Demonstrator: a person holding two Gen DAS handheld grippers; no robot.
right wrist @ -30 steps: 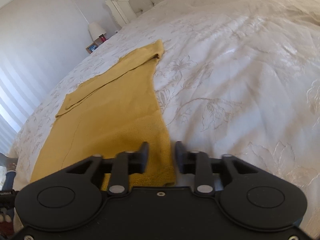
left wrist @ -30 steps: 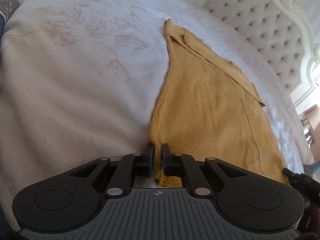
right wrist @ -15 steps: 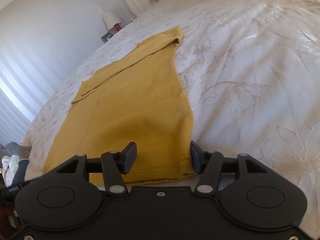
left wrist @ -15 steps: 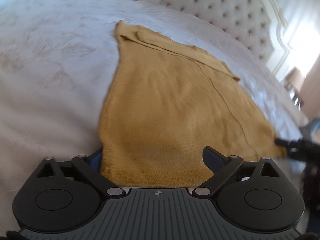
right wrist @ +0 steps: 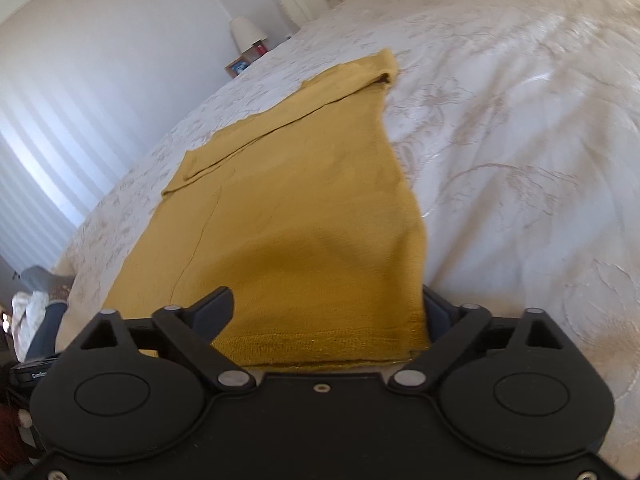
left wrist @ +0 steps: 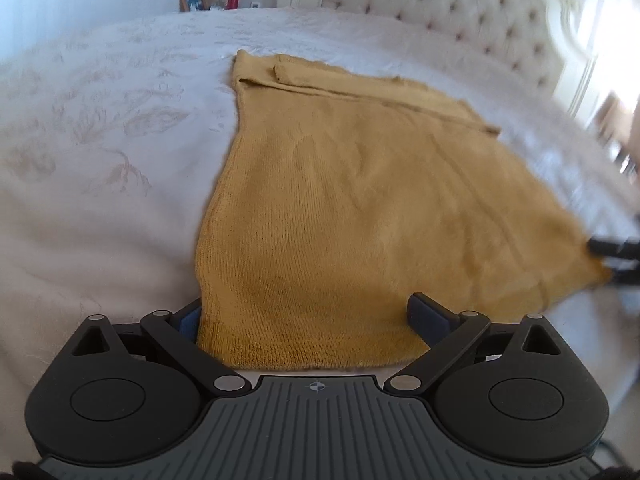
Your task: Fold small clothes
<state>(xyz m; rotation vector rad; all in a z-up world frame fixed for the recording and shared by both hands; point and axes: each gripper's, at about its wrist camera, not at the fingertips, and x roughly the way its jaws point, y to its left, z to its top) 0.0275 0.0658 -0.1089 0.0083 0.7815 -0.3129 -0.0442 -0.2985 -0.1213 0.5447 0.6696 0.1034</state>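
Note:
A mustard-yellow knit garment (left wrist: 360, 200) lies flat on the white bed, its sleeve folded across the far end. It also shows in the right wrist view (right wrist: 288, 208). My left gripper (left wrist: 308, 316) is open wide and empty, its fingers astride the garment's near left hem corner. My right gripper (right wrist: 328, 308) is open wide and empty, astride the near right hem corner. The right gripper's tips show at the far right of the left wrist view (left wrist: 612, 252).
The white floral bedspread (left wrist: 100, 140) covers the bed. A tufted headboard (left wrist: 460, 12) stands at the far end. A nightstand with a lamp (right wrist: 248, 36) and picture frame is beyond the bed. A person's foot in a sock (right wrist: 44, 280) is at the left edge.
Both grippers have opened wide; the left one let go of the hem it was pinching. Both have shifted toward the garment's middle and pulled back a little.

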